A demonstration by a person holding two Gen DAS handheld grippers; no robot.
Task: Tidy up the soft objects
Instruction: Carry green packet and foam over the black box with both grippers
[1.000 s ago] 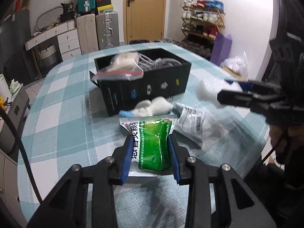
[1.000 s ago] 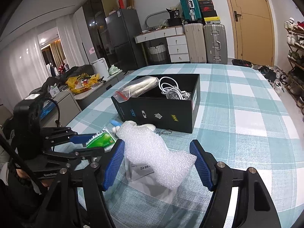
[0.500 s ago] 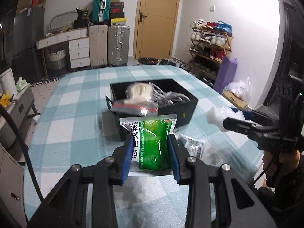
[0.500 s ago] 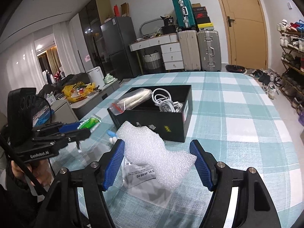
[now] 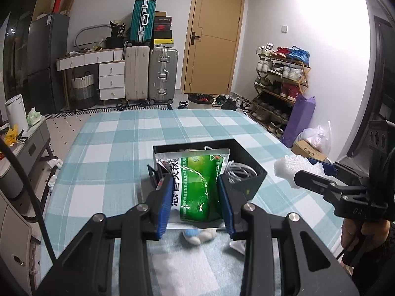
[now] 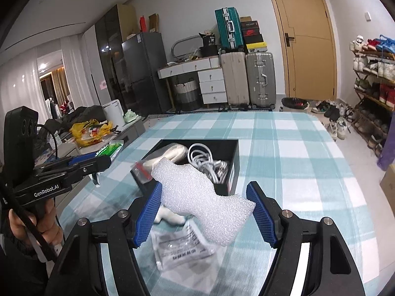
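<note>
Your left gripper (image 5: 195, 199) is clamped on the green packet (image 5: 198, 187), held up off the table (image 5: 111, 153). Your right gripper (image 6: 205, 209) pinches the white foam piece (image 6: 200, 197) between its blue pads, also lifted. Below them lie a clear printed pouch (image 6: 180, 246) and a small white soft item (image 5: 198, 235) on the checked cloth. Just beyond sits the open black box (image 6: 233, 162), holding white cables (image 6: 205, 159) and a bagged item (image 6: 172, 154). Past its far rim the cloth runs bare to the table's far edge.
</note>
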